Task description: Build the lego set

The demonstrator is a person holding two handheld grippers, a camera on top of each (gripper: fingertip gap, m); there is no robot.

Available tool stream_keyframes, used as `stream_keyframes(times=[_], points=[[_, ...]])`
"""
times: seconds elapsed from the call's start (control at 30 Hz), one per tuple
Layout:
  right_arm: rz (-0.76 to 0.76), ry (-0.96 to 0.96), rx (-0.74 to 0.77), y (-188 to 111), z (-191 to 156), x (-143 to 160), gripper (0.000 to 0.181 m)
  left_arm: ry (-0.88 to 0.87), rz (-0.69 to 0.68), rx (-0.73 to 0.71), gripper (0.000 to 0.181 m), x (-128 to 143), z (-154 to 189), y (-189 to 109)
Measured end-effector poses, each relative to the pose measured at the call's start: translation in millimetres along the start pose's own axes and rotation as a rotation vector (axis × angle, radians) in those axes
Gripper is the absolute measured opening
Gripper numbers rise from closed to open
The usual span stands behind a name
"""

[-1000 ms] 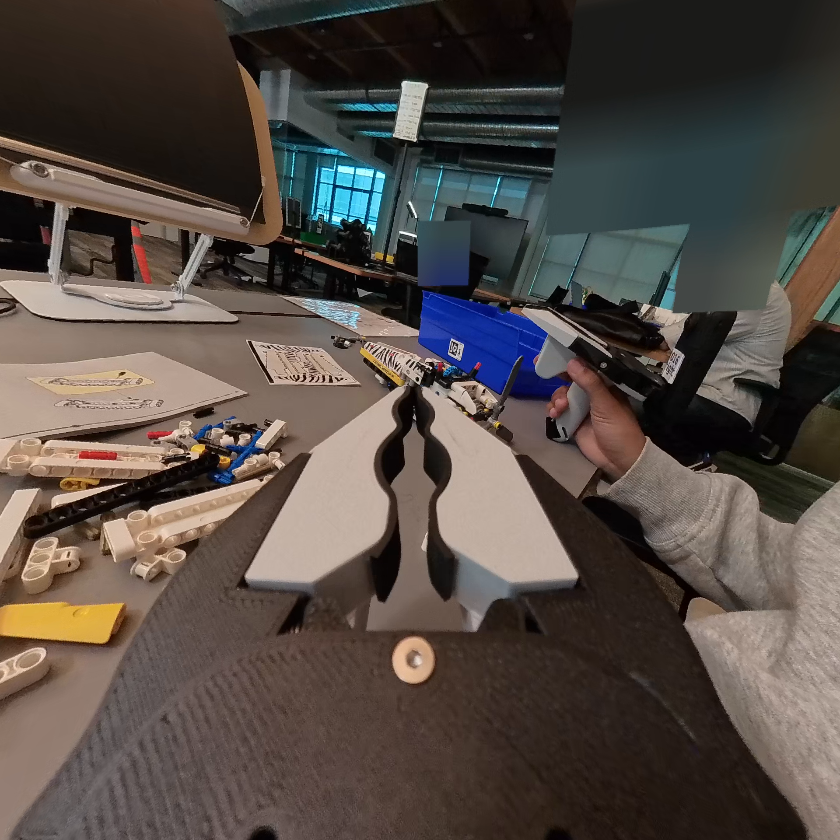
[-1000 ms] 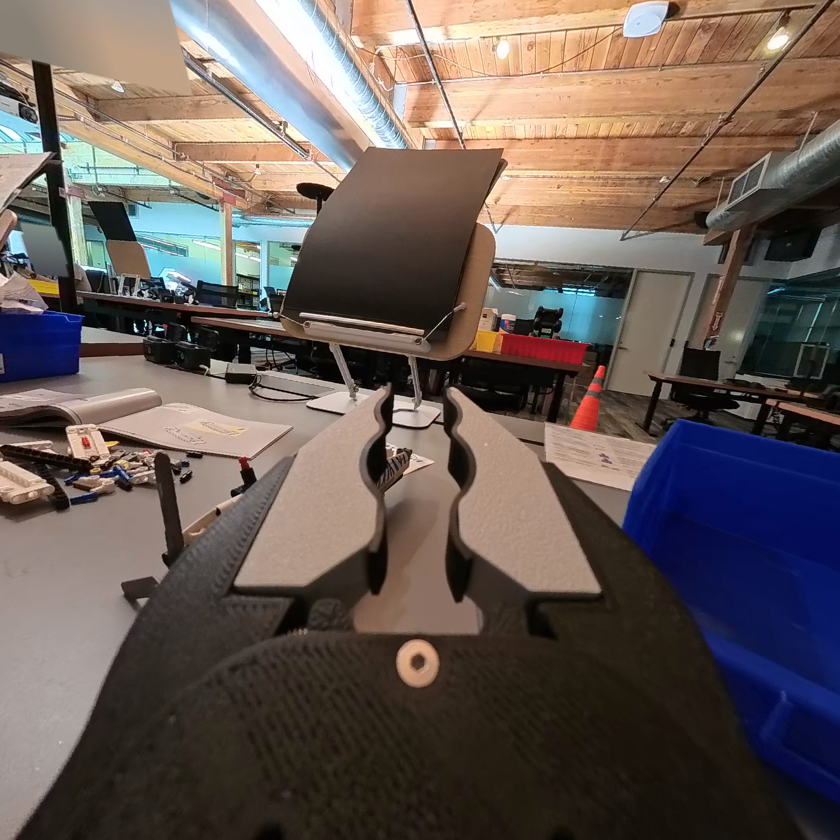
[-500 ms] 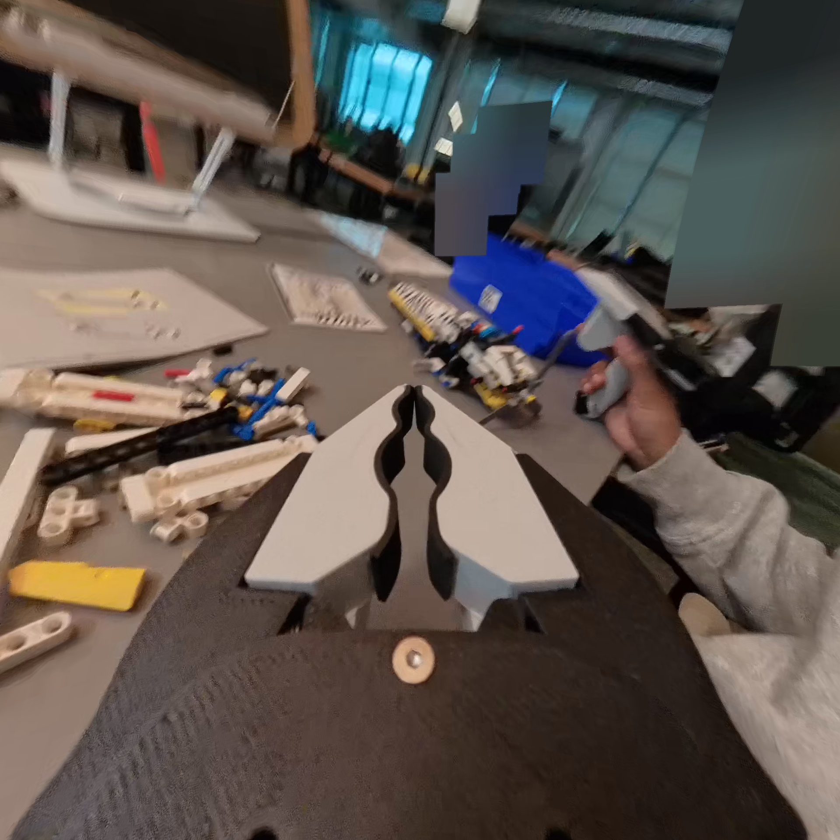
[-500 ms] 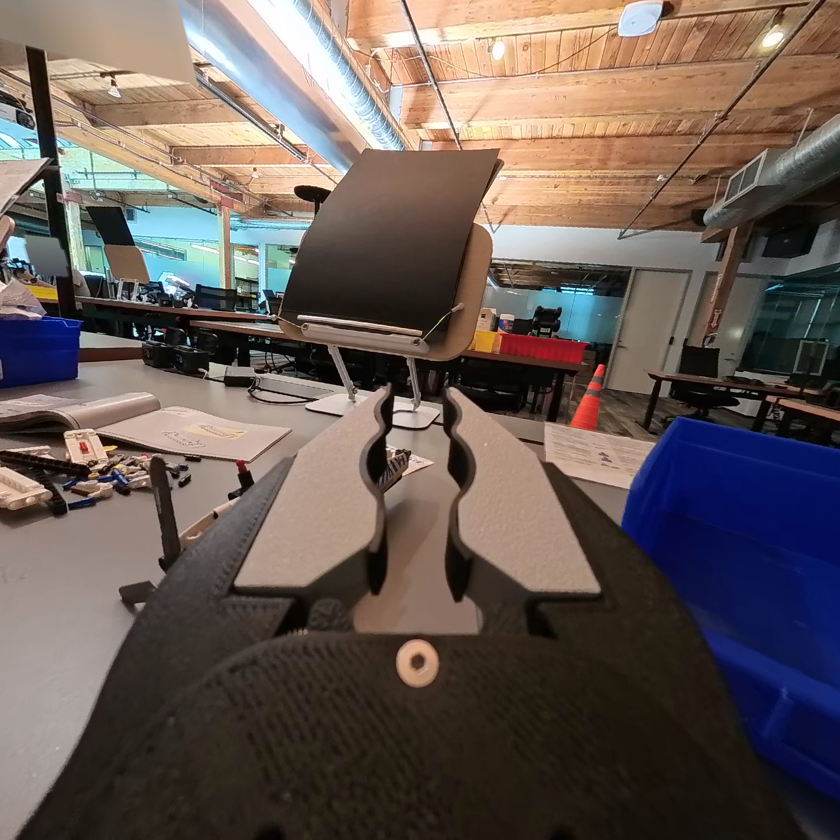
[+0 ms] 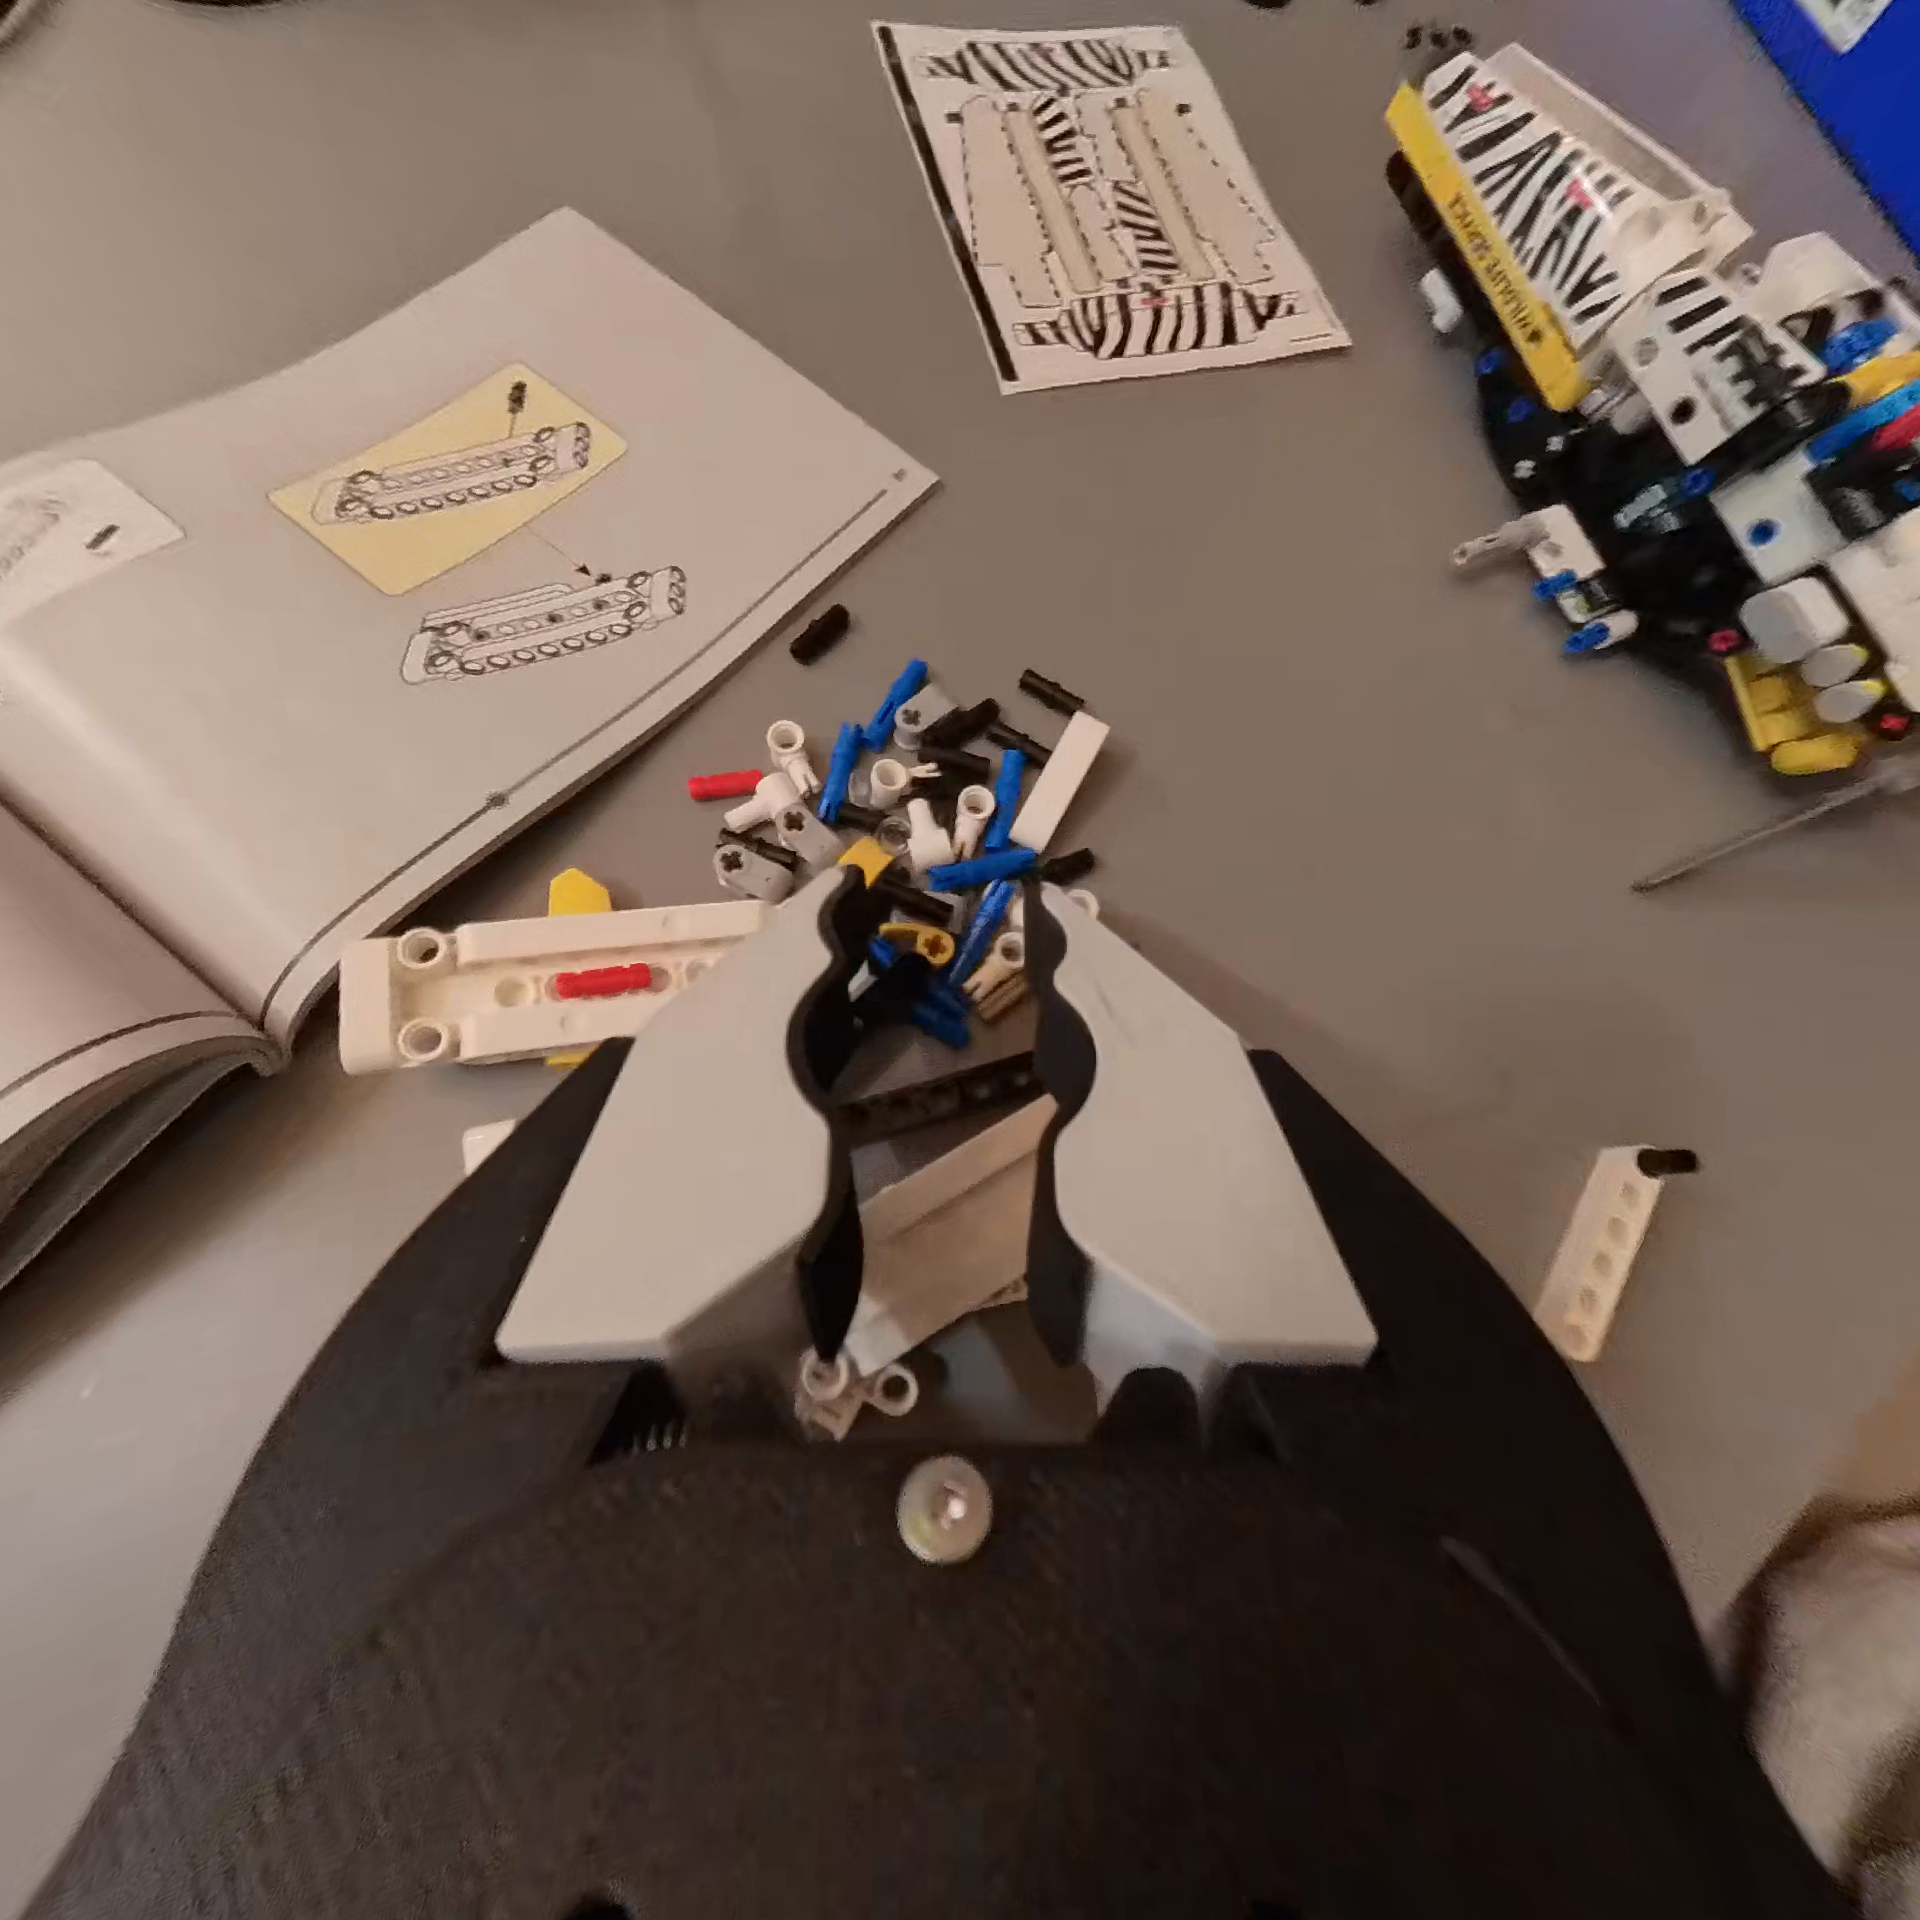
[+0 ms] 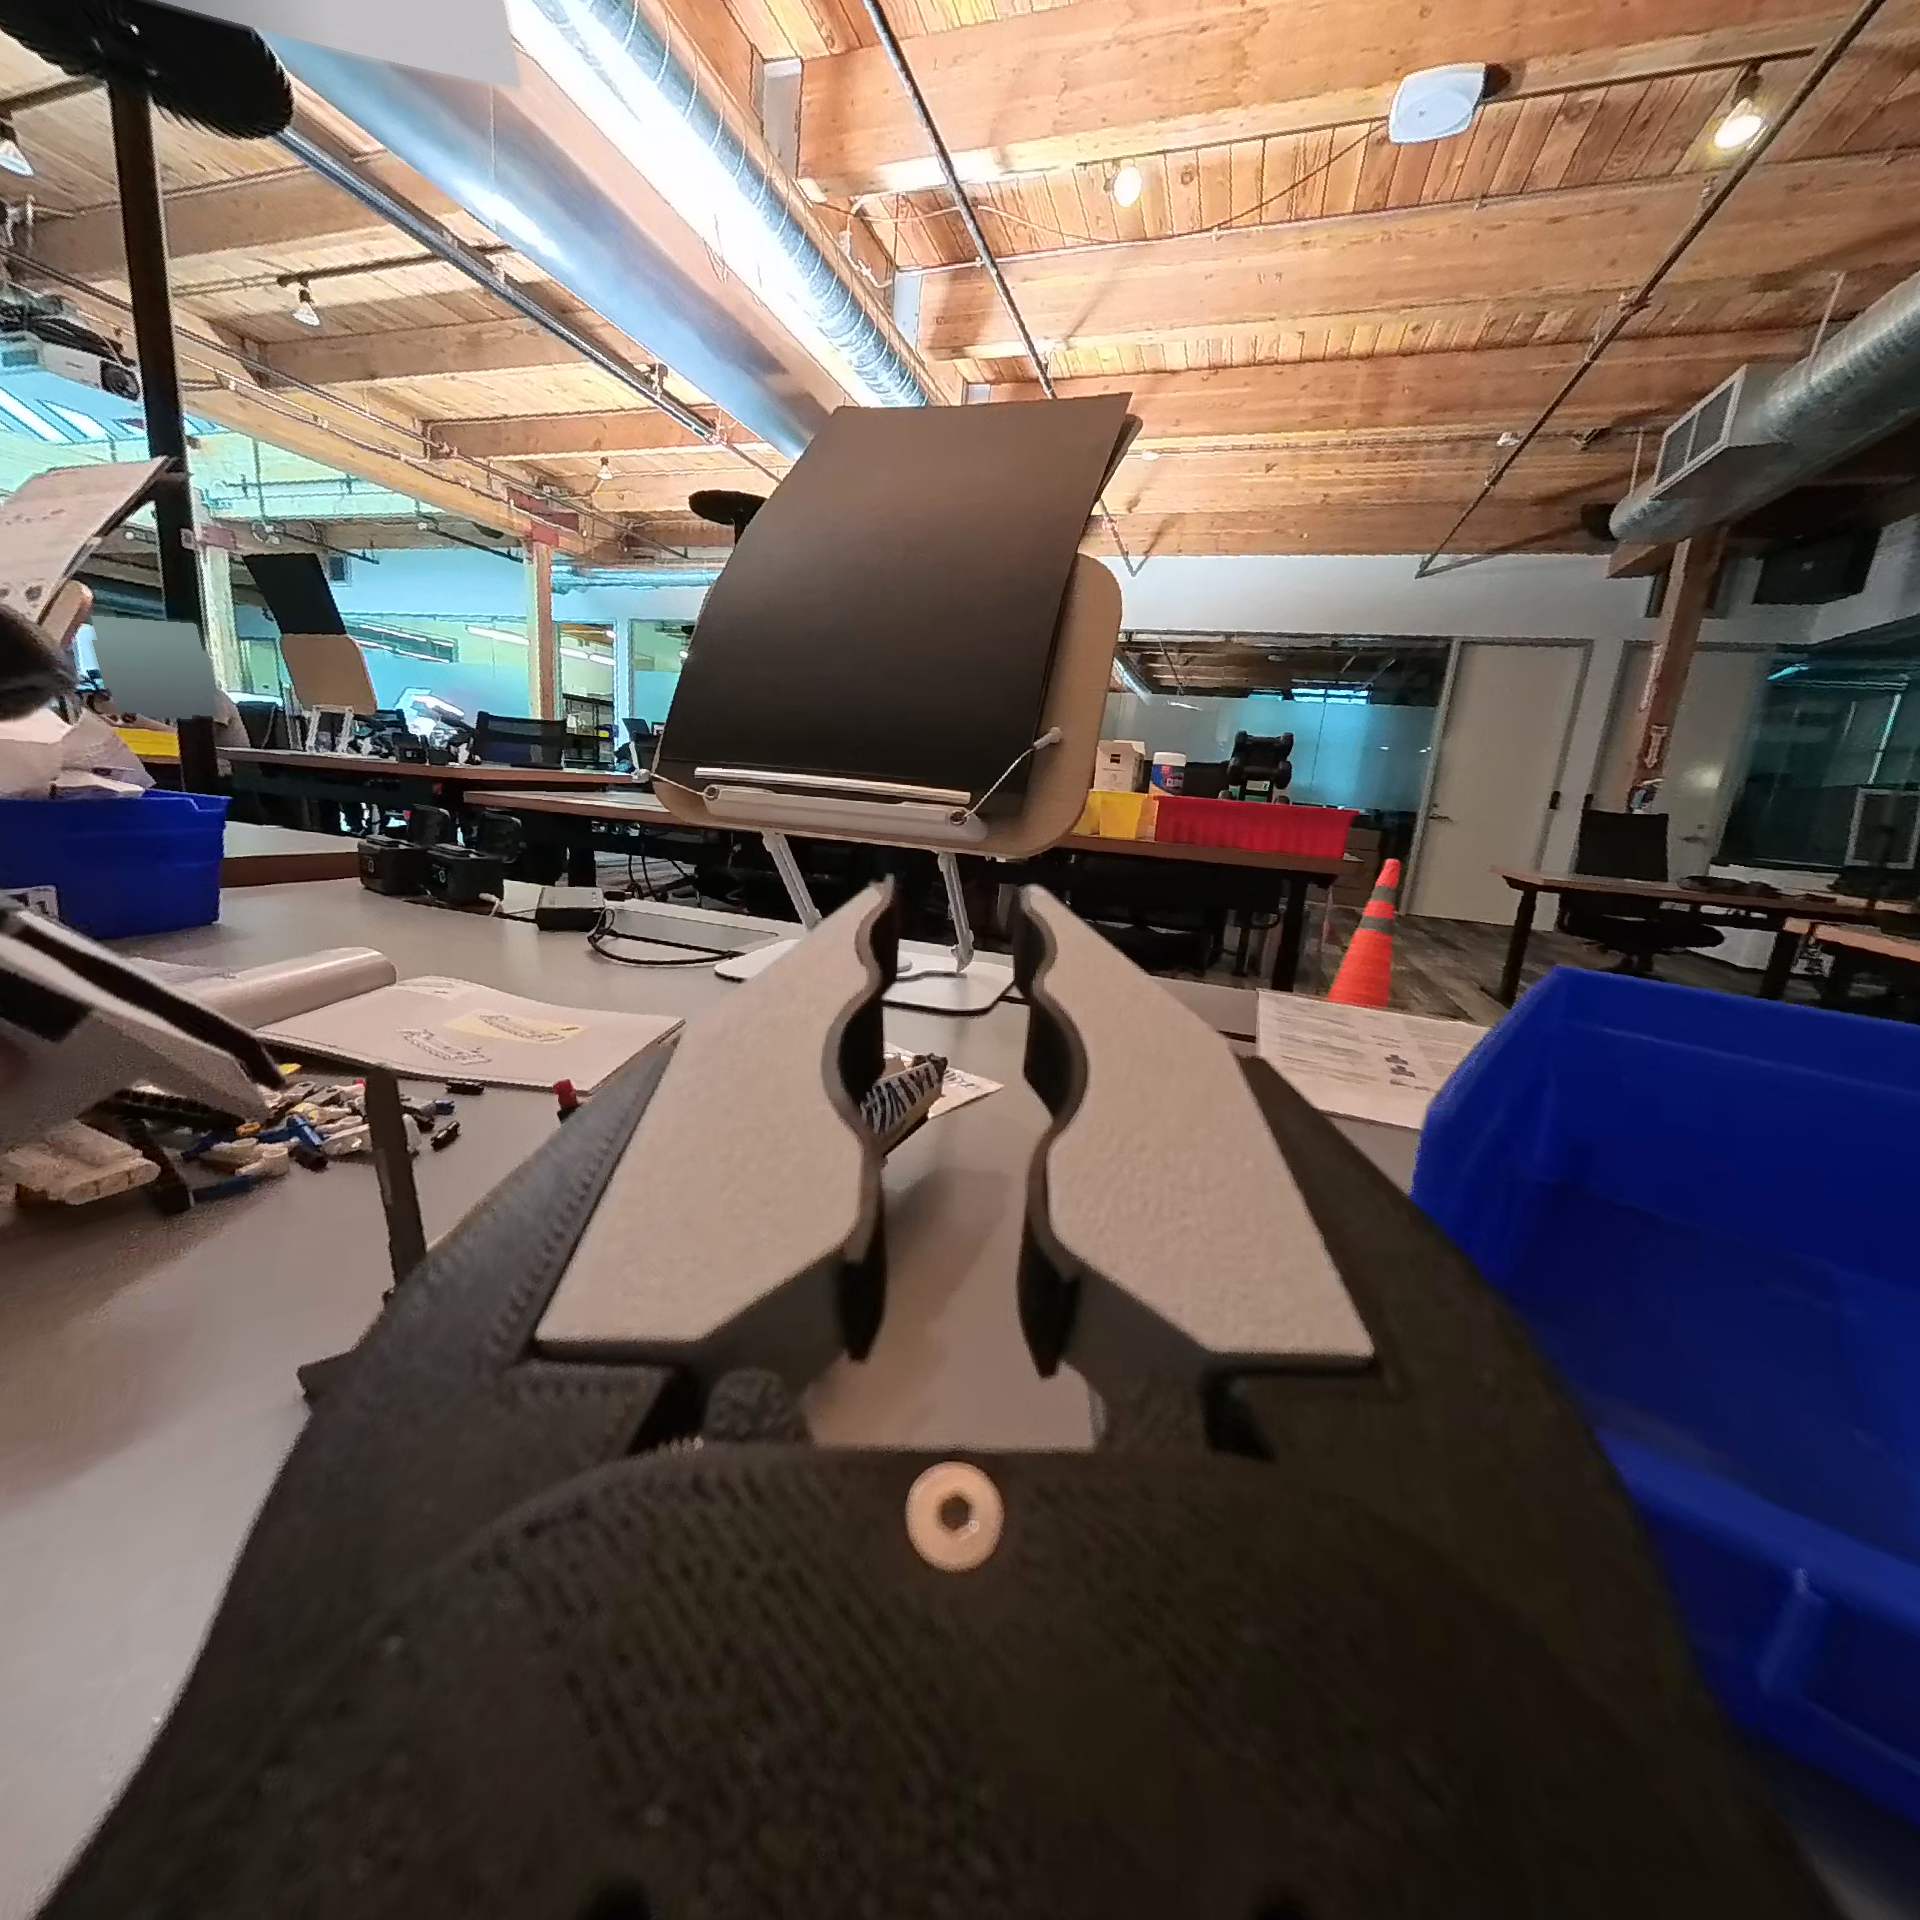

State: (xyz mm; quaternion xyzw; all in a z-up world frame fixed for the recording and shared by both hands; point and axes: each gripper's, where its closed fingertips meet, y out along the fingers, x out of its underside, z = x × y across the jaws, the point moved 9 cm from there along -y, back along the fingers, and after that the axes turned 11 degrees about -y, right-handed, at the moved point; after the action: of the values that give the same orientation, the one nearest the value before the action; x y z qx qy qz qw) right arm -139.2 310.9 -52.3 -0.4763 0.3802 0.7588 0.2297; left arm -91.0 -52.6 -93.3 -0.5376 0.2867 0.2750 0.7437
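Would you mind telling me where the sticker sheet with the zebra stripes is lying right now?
In the left wrist view the sticker sheet lies flat on the grey table at the top centre, between the open instruction booklet on its left and the half-built model on its right.

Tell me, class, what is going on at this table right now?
A person is building a Lego set with handheld tongs. The left tongs are open, pointing down over a pile of small pins and connectors, holding nothing. The right tongs are open and level above the grey table, idle. The half-built zebra-striped model sits aside, near the open instruction booklet and sticker sheet.
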Motion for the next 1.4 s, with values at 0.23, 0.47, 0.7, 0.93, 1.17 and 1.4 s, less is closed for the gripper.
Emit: stream_keyframes(times=[0.23, 0.47, 0.7, 0.93, 1.17, 1.4], points=[[-0.002, -0.007, 0.008, 2, -2, 1, 0.019, -0.017, -0.012, 0.001, 0.004, -2, -4, 1], [-0.003, -0.010, 0.007, 4, -5, 3, 0.020, -0.073, -0.011, 0.054, 0.020, 0, -12, -3], [-0.004, -0.013, 0.006, 6, -8, 5, 0.020, -0.032, -0.062, 0.012, 0.019, -2, -7, 4], [0.000, -0.010, 0.004, 8, -9, 7, 0.020, -0.016, -0.047, 0.022, 0.013, 0, -3, 3], [-0.001, -0.010, 0.004, 9, -10, 8, 0.020, 0.059, 0.102, 0.118, 0.013, -5, 11, -16], [0.029, -0.002, -0.018, 5, -12, 0, 0.007, 0.037, 0.263, 0.434, 0.013, 3, 45, -49]])
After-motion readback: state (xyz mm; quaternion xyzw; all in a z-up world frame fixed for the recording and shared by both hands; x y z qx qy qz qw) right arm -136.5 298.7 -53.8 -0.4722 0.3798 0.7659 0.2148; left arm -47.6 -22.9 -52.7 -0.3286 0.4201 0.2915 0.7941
